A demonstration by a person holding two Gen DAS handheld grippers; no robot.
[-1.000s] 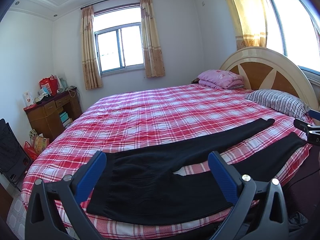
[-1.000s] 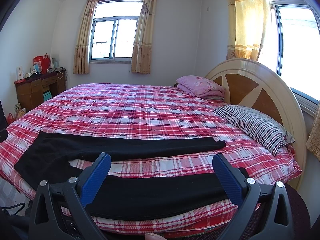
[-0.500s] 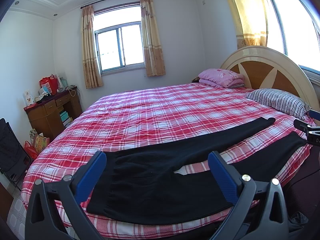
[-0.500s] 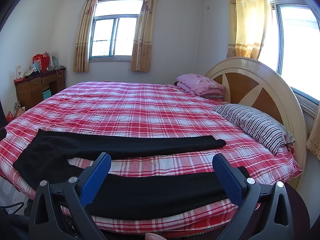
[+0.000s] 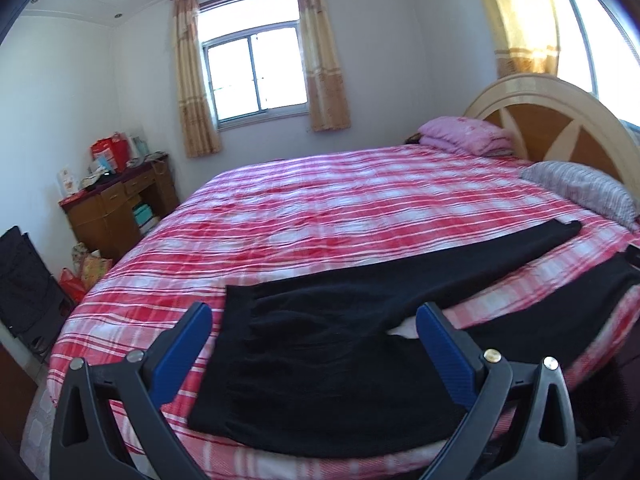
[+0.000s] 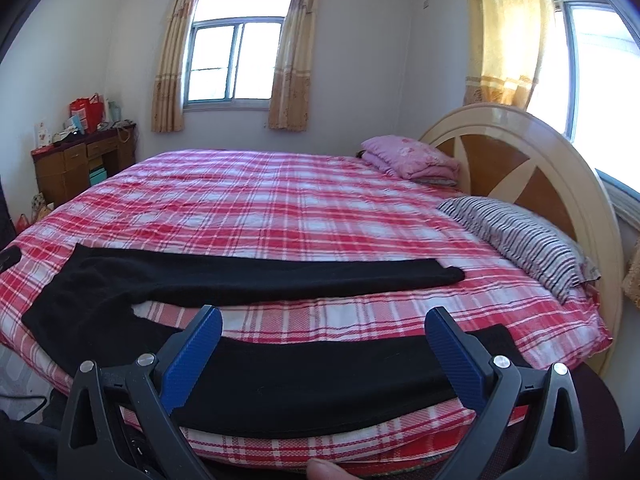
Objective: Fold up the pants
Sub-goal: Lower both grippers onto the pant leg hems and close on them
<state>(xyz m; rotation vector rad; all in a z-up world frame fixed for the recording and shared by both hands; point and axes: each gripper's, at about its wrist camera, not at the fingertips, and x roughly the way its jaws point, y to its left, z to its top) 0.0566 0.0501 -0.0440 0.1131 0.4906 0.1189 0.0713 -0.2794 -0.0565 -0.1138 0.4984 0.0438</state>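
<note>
Black pants (image 5: pixel 320 344) lie flat along the bed's (image 6: pixel 304 200) near edge, legs spread. Left gripper (image 5: pixel 314 326) gapes over the waist; right gripper (image 6: pixel 324 330) gapes over the near leg.

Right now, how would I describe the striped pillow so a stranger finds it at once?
Find the rounded wooden headboard of the red plaid bed. The striped pillow lies at its foot. Unlike the folded pink bedding, it has grey and black stripes.
</note>
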